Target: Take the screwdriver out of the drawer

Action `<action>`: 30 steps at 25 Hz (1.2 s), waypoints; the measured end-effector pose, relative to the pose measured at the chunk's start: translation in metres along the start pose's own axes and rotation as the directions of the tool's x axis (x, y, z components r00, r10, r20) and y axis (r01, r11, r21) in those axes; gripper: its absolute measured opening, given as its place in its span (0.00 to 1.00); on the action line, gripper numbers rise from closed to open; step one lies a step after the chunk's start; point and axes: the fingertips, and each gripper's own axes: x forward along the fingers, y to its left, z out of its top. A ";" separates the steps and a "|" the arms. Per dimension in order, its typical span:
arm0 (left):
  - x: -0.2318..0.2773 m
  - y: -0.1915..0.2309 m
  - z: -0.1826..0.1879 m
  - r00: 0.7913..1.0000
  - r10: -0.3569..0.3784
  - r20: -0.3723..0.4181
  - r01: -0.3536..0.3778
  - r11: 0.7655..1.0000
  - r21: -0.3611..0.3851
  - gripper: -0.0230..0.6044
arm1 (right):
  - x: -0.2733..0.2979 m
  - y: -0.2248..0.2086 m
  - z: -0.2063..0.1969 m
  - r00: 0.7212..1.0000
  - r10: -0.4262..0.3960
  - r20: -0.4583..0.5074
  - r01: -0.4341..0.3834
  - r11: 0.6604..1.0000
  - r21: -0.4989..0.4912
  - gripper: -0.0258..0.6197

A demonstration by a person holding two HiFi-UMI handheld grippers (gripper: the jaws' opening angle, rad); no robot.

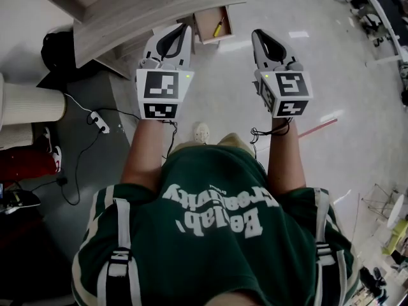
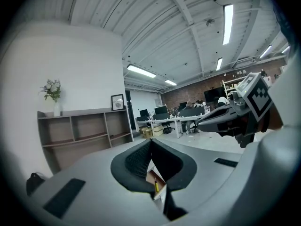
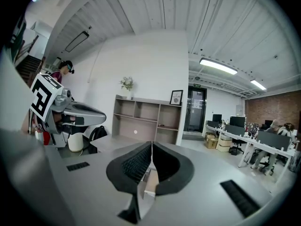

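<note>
— Holding anything in the left gripper (image 2: 151, 140)?
— Nothing; its jaws are pressed together. Just ahead, the drawer (image 1: 209, 25) is open, with the yellow screwdriver (image 1: 218, 27) lying inside.
— And the right gripper (image 3: 152, 143)?
— Closed and empty too, over the floor (image 1: 306, 37), right of the drawer.

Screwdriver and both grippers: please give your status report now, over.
Left gripper shut, empty. Right gripper shut, empty. Screwdriver lies in open drawer ahead, not yet reached. Nothing seen in the way.
</note>
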 end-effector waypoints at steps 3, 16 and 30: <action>0.010 0.005 -0.004 1.000 -0.024 0.010 0.024 1.000 -0.006 0.06 | 0.008 0.000 -0.001 1.000 -0.018 -0.003 0.018 1.000 0.002 0.09; 0.049 -0.008 -0.023 0.998 -0.068 -0.020 0.067 0.997 -0.038 0.06 | 0.022 -0.022 -0.019 0.999 -0.027 -0.031 0.027 1.000 -0.004 0.09; 0.148 0.001 0.006 0.995 0.094 -0.043 -0.096 0.995 -0.034 0.06 | 0.111 -0.118 0.005 0.994 0.103 0.030 -0.103 0.995 -0.018 0.09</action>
